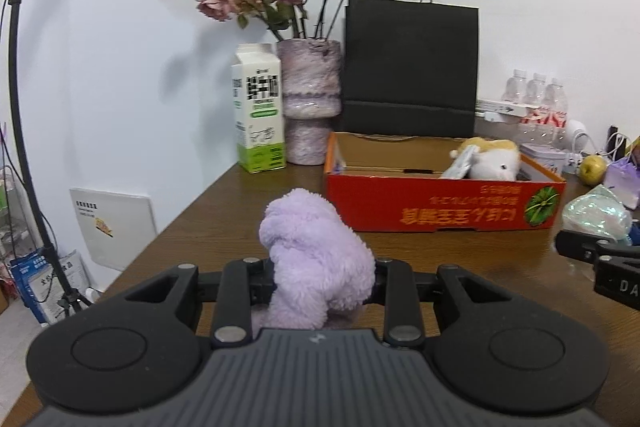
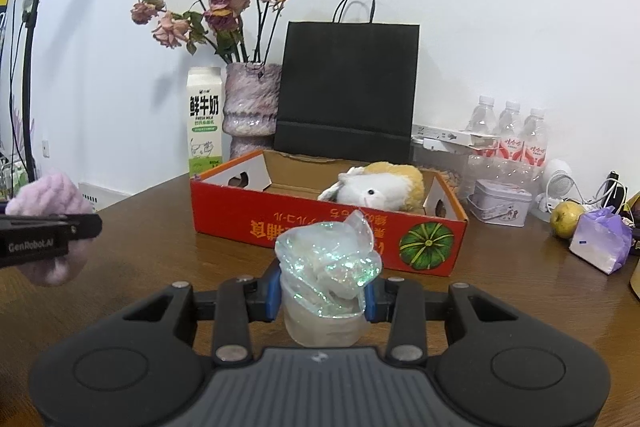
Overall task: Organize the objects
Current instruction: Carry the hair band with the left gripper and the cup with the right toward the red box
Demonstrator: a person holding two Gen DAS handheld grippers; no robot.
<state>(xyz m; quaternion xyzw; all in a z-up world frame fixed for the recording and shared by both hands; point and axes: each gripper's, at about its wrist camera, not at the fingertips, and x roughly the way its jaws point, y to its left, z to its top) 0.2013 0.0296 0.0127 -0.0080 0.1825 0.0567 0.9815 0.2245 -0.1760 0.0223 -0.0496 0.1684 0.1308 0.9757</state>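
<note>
My left gripper (image 1: 324, 281) is shut on a fluffy lilac plush (image 1: 316, 259) and holds it over the brown table, short of the red cardboard box (image 1: 440, 207). My right gripper (image 2: 323, 297) is shut on an iridescent cellophane-wrapped bundle (image 2: 330, 267), in front of the same box (image 2: 320, 223). A white and yellow plush toy (image 2: 380, 189) lies inside the box at its right end; it also shows in the left wrist view (image 1: 496, 159). The left gripper with the lilac plush (image 2: 48, 195) shows at the left edge of the right wrist view.
Behind the box stand a milk carton (image 2: 205, 119), a vase of dried roses (image 2: 250, 107) and a black paper bag (image 2: 346, 91). To the right are water bottles (image 2: 508, 131), a small tin (image 2: 500, 203), a yellow fruit (image 2: 566, 219) and a purple wrapped item (image 2: 600, 243).
</note>
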